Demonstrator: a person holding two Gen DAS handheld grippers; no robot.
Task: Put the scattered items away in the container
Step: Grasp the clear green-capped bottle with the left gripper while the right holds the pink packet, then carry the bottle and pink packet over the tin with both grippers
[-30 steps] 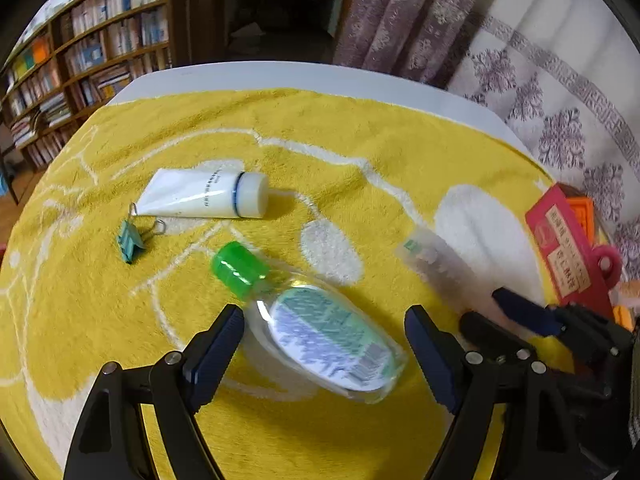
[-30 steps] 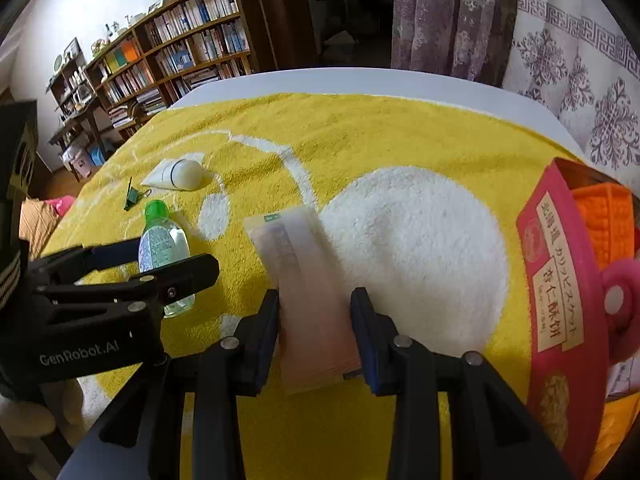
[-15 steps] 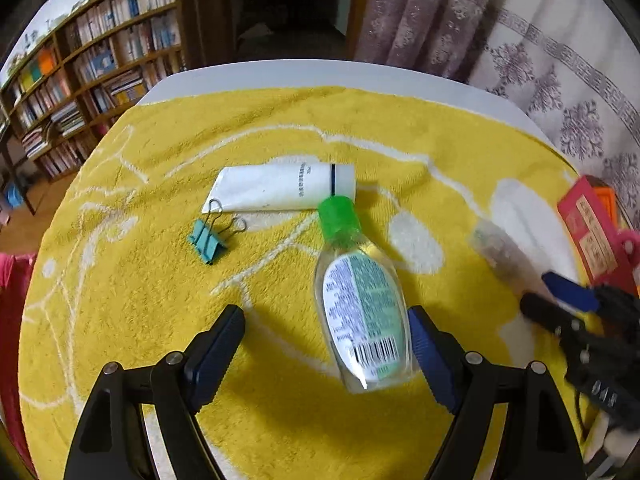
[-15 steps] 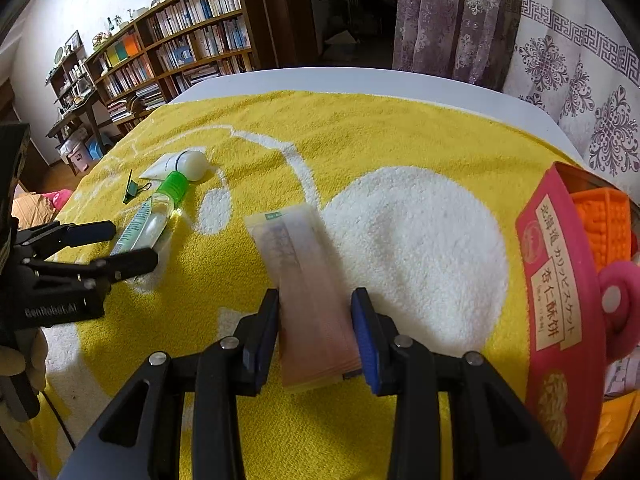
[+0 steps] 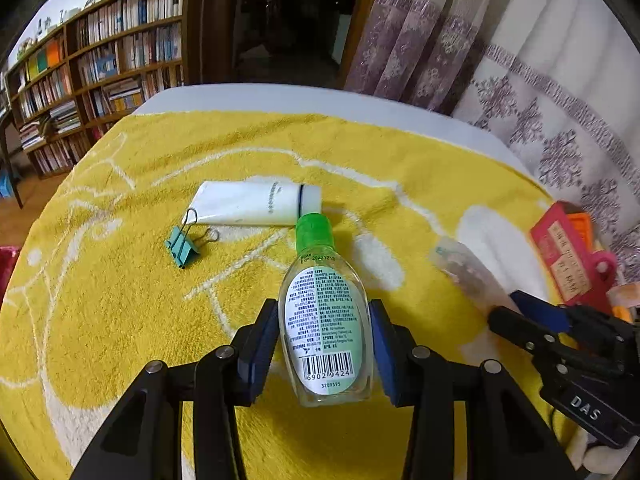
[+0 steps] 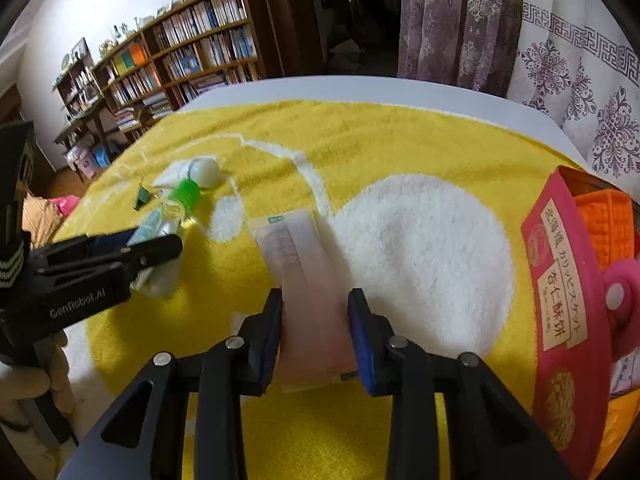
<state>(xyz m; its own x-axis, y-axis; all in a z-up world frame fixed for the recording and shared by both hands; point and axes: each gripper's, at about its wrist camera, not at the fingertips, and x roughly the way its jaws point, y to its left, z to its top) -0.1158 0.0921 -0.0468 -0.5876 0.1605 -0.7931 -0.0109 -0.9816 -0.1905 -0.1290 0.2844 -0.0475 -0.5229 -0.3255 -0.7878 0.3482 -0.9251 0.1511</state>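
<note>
On the yellow towel (image 5: 120, 320), terry pile with white line pattern, covering most of a white table (image 5: 280, 98); table's bare far rim shows beyond towel edge, curtain (image 5: 560, 100) close behind it, bookshelf (image 5: 100, 72) far left. Wide open towel area front left and toward the far edge; items cluster mid-towel.

Left gripper (image 5: 324, 344) has blue pads pressed on both flanks of the clear bottle (image 5: 326, 328), clamped on it. Bottle lies flat, green cap (image 5: 314, 232) pointing away, white/green label with barcode facing up, plastic, flattish teardrop body. Cap sits just beside the white tube (image 5: 256, 204), touching or nearly, can't tell. Tube is soft plastic, flat crimped end left, round cap right. Teal binder clip (image 5: 182, 246) with wire handles lies near tube's crimped end, apart from bottle.

Right gripper (image 6: 316, 336) is closed on the near end of a pale pink flat packet (image 6: 304, 272), translucent, long rectangle, green mark at far end, lying along the towel over the big white circle's left edge. Same packet blurred in left view (image 5: 468, 272).

Container at right towel edge: orange plastic basket (image 6: 608, 228), gridded wall, already holding a red snack box (image 6: 560, 300) with printed label, leaning upright against its near side, and a pink rounded object (image 6: 620, 292) beside it. Basket well apart from bottle, near the packet. Open white patch lies between packet and basket.
</note>
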